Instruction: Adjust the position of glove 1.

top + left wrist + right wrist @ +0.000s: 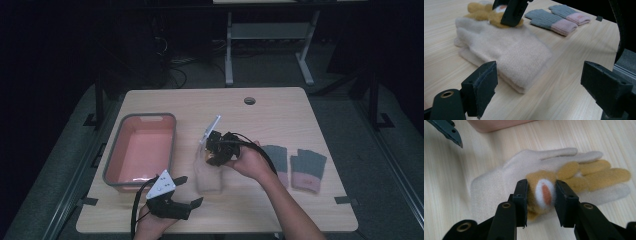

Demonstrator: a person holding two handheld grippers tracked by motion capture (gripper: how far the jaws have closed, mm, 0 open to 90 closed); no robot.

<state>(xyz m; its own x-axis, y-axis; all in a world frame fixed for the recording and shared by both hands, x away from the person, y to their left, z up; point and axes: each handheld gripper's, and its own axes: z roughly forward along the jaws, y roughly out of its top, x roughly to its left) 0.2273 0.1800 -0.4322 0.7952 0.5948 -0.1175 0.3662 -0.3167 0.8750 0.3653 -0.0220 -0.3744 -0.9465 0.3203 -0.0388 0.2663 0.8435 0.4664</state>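
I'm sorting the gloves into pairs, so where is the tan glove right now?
The tan glove lies atop the cream glove at mid-table, pinched by the right gripper, between the pink bin and grey gloves.

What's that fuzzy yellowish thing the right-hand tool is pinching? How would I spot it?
Start at the wooden table, right of the grey-rimmed pink tub. There, cream gloves lie flat, and the right gripper pinches a mustard-brown glove on top. Unlike its grey-and-pink neighbours, it is fluffy, with a white patch and orange spot.
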